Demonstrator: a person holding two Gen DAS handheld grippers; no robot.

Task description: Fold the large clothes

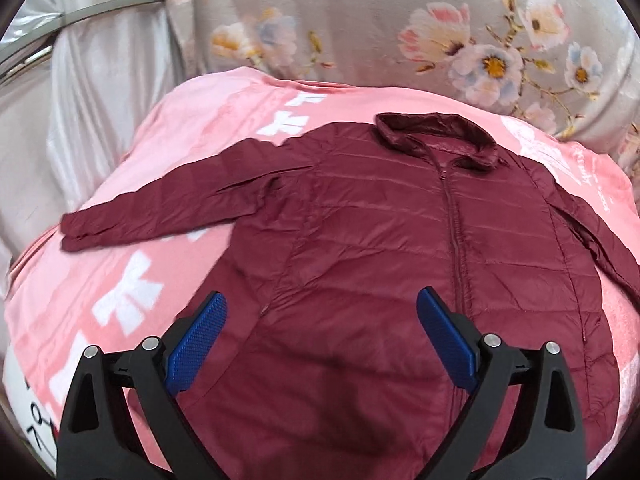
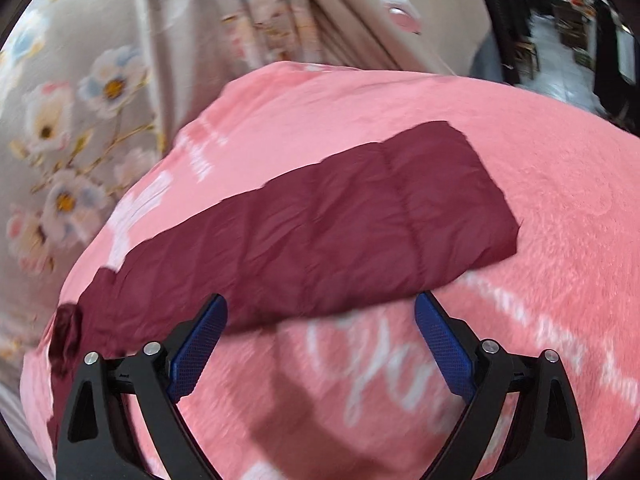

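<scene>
Both grippers, left (image 1: 321, 344) and right (image 2: 321, 346), are wide open and empty, so I would take each sleeve (image 2: 360, 216) of the flat jacket (image 1: 400, 240), lying toward 12 o'clock on the blanket (image 2: 520, 140), by its cuff.

A fleecy pink blanket with white bow prints and white script lettering (image 1: 132, 248) covers the surface. Behind it hangs a beige curtain printed with pale pink and white flowers (image 1: 400, 24), falling in soft folds. To the left in the left wrist view sits glossy silver-white satin fabric (image 1: 92, 80), crossed by a curved metal rail (image 1: 80, 14). In the right wrist view's upper right corner a blurred, cluttered room with a pale floor (image 2: 556, 44) shows, daylight bright
</scene>
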